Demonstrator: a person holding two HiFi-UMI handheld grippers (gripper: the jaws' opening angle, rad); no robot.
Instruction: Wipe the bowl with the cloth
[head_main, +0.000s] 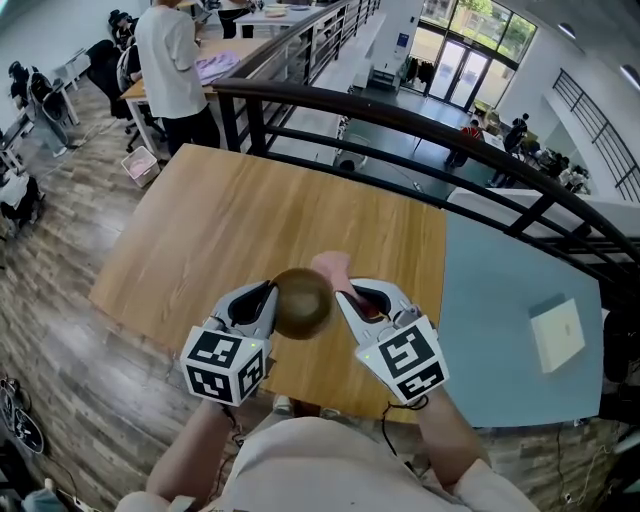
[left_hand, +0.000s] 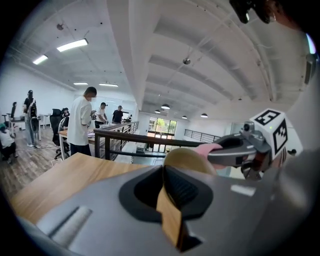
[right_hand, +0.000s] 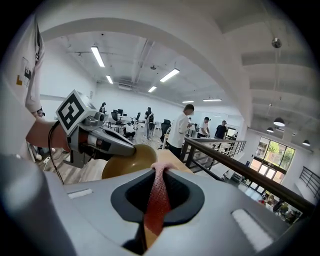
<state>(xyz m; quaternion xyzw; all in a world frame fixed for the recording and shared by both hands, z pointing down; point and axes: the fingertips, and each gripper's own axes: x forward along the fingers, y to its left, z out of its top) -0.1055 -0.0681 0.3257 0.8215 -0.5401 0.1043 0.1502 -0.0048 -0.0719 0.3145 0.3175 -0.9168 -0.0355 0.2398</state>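
left gripper jaws clenched on bowl rim | right gripper jaws grasping pink cloth | both above table

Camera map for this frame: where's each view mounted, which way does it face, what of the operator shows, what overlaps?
Head view: on the head, looking steeply down at the table; shows both forearms, left gripper, right gripper.
Left gripper view: on the left gripper, along its jaws, shut on the bowl rim; shows the right gripper.
Right gripper view: on the right gripper, along its jaws, shut on the cloth; shows the left gripper.
Shared: both gripper views see the bowl and each other.
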